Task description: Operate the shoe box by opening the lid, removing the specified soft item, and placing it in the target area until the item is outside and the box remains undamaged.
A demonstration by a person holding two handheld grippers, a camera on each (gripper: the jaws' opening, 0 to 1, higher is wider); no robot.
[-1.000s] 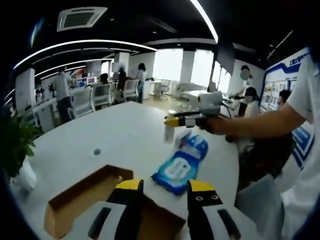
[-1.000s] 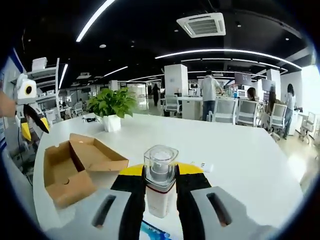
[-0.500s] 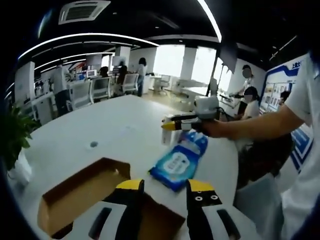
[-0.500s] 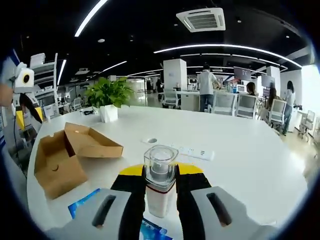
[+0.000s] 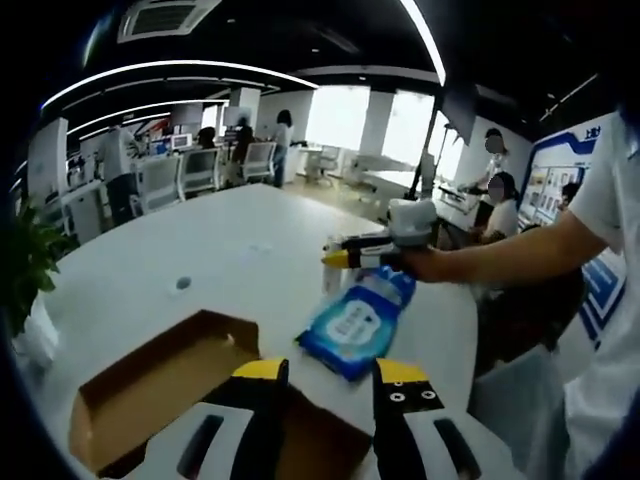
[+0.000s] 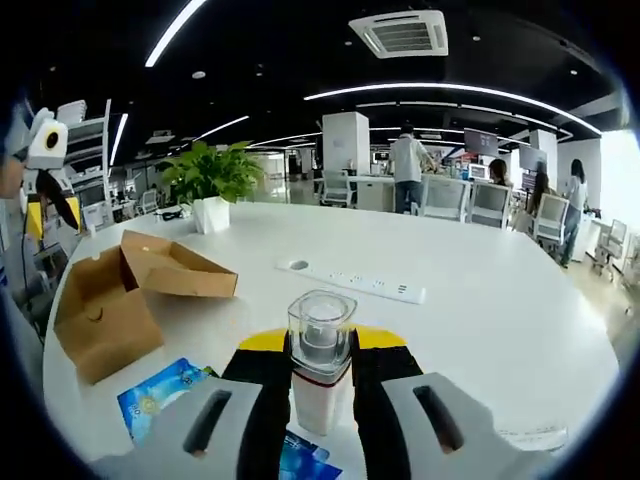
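Observation:
The brown cardboard shoe box (image 5: 150, 385) lies open on the white table, right under my left gripper (image 5: 330, 373), whose jaws stand open with nothing between them. A blue soft wipes pack (image 5: 355, 325) rests on the table beside the box. My right gripper (image 5: 340, 258) hangs just above the pack's far end. In the right gripper view, the right gripper (image 6: 320, 345) is shut on a small clear-capped bottle (image 6: 320, 325). The box (image 6: 110, 295) sits to the left with its lid (image 6: 175, 268) open. The wipes pack (image 6: 165, 395) lies low at the left, and the left gripper (image 6: 40, 205) hangs at the far left.
A white power strip (image 6: 350, 283) lies across the table (image 6: 480, 320) beyond the bottle. A potted plant (image 6: 205, 180) stands at the table's far edge. The person's arm (image 5: 500, 255) reaches in from the right. Chairs and people fill the office behind.
My right gripper has moved with the bottle, so the wipes pack now shows at lower left and the box sits further left. The left gripper has barely moved.

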